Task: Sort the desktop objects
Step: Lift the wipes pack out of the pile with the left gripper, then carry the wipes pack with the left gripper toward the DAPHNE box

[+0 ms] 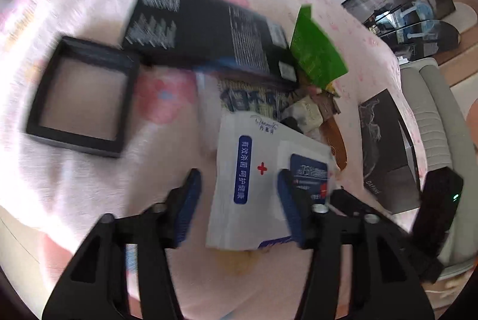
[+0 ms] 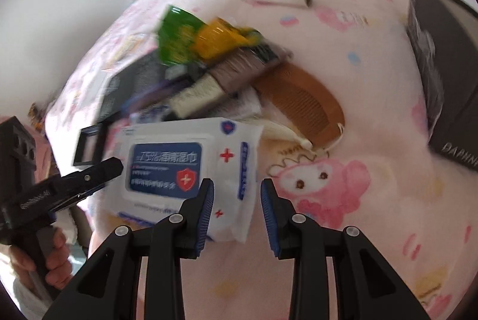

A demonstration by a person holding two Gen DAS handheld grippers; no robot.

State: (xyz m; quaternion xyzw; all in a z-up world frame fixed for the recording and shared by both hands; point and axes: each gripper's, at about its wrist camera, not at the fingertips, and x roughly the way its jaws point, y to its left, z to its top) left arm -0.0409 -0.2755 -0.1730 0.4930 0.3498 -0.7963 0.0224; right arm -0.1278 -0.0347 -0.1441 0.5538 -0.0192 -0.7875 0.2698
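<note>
A: Where's the wipes pack (image 1: 254, 179)?
B: Near edge of the pile on the pink cloth (image 1: 74, 185). Left gripper (image 1: 236, 200) spread wide, pack betw. its fingers, not clamped.
A: Right gripper (image 2: 237, 212)?
B: Also released, nothing held, at the pack's right end.
A: Rest?
B: Wooden comb (image 2: 301, 105) just right of pack, green bag (image 1: 316, 51) farther back, black frame (image 1: 80, 93) to the left.
</note>
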